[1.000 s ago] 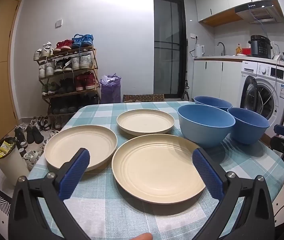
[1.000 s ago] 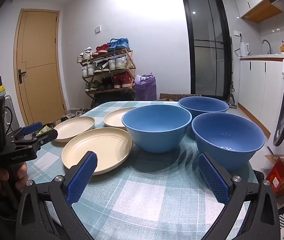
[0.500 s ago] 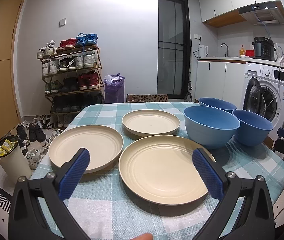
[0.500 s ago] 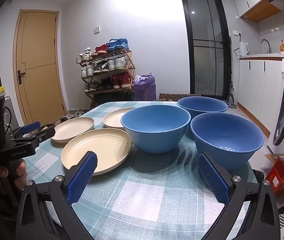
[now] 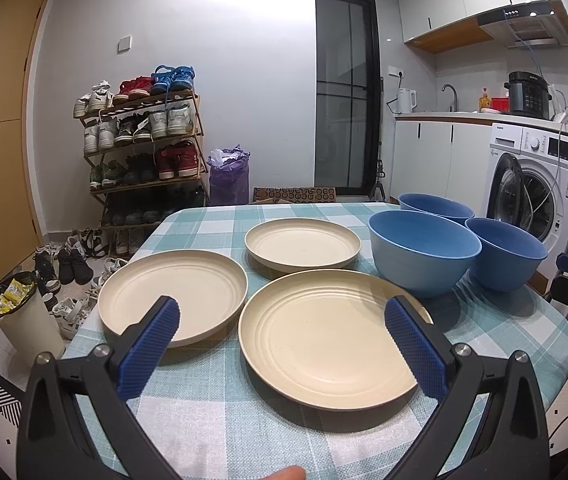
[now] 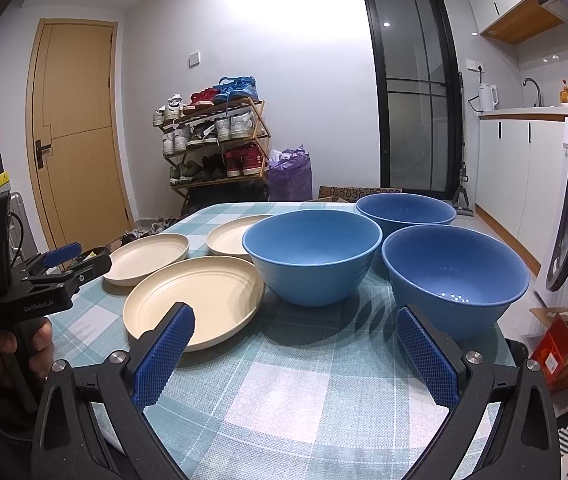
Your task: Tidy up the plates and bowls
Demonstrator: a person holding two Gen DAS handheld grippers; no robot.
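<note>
One "GenRobot.AI" label, left gripper point(image 6: 64, 258)

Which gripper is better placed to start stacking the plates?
Left. The left gripper, open, faces the nearest plate; the right gripper faces the blue bowls.

On the table point(image 5: 212, 408) three plates lie to the left, the nearest plate point(image 5: 324, 340) in front, a second plate point(image 5: 172, 296) to its left and a third plate point(image 5: 302, 244) behind, while three bowls point(image 6: 312, 256) cluster to the right, one point(image 6: 406, 210) farthest back.
</note>
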